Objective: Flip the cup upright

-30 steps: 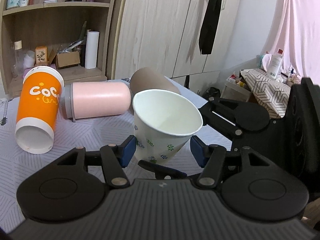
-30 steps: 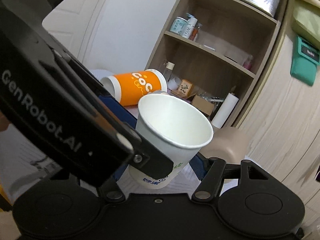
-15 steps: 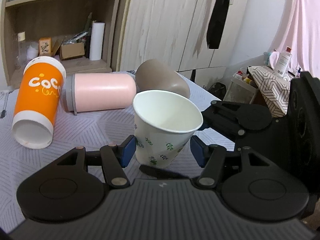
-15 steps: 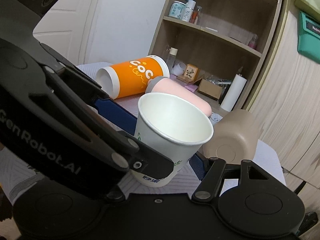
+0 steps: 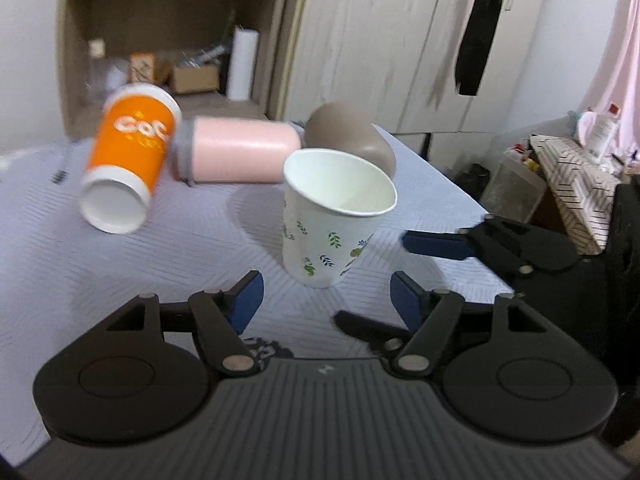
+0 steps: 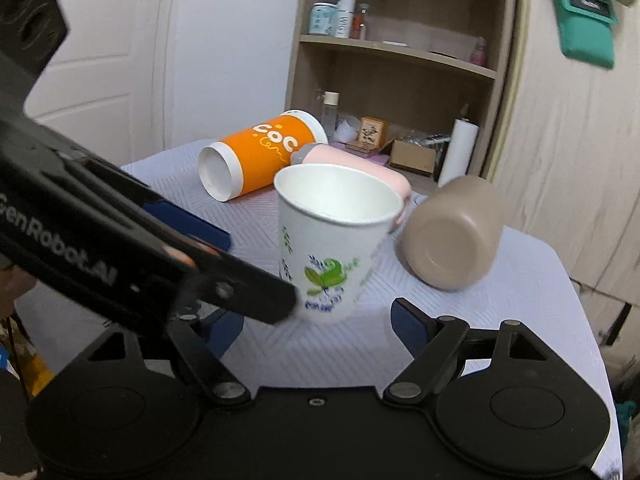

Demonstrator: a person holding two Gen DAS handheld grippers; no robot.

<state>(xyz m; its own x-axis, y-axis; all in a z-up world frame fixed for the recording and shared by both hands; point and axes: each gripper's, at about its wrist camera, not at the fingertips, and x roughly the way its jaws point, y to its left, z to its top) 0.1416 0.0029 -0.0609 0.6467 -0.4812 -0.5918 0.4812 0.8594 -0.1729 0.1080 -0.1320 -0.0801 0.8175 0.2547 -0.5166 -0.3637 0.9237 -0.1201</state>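
While both grippers sit close to it, the white paper cup [image 5: 334,216] with the leaf print stands mouth-up on the pale patterned tablecloth [image 5: 120,264], near the middle of the table. It looks tipped a touch toward three o'clock in the left wrist view, though the fisheye and the blur may account for that. By my reading the flip itself is done; what is left is to get the tools clear without knocking it.

The left gripper [image 5: 326,292] has its jaws wide apart with the cup's base between and just beyond the blue pads, touching neither as far as I can see. The right gripper [image 6: 316,320] is spread too, the cup just ahead of its gap — its left pad is half hidden behind the other tool's arm.

At eleven o'clock from the cup lies an orange cup [image 5: 128,160] on its side, at twelve a pink tumbler [image 5: 240,154] also lying down, and at one o'clock a brown mug [image 6: 450,236] showing its base. These three are not upright.

Writing now — the orange cup reads "CoC" in white, the rest cut off. The left tool's arm carries "GenRobot.AI" in the right wrist view. Small blue print near the paper cup's base is too blurred to read.
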